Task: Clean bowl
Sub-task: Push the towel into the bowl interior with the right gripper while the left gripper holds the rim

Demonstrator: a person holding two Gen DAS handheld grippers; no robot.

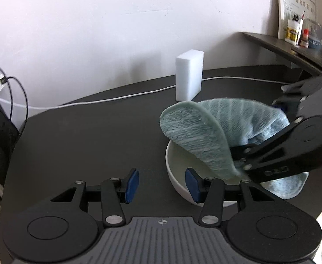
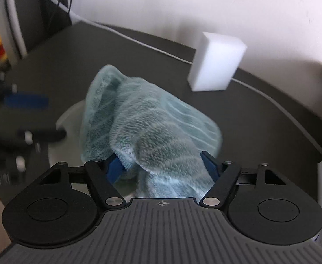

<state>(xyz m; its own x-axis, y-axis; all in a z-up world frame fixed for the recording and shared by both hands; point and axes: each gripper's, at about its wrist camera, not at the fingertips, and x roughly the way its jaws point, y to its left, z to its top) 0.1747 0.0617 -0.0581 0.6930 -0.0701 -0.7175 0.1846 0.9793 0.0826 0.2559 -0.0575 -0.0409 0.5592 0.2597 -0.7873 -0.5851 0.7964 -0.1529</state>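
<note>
A white bowl (image 1: 177, 176) sits on the dark table, right of centre in the left wrist view. A pale blue-green fluffy cloth (image 1: 205, 132) is draped into and over it. My right gripper (image 2: 163, 165) is shut on the cloth (image 2: 152, 127) and holds it over the bowl (image 2: 70, 118); it enters the left wrist view from the right (image 1: 293, 145). My left gripper (image 1: 162, 186) is open and empty, its right finger close to the bowl's near rim. It shows blurred at the left of the right wrist view (image 2: 26, 101).
A white sponge block (image 1: 188, 76) stands upright behind the bowl near the wall, also in the right wrist view (image 2: 216, 62). A white cable (image 1: 117, 98) runs along the table's back edge. A shelf with small bottles (image 1: 297, 33) is at the far right.
</note>
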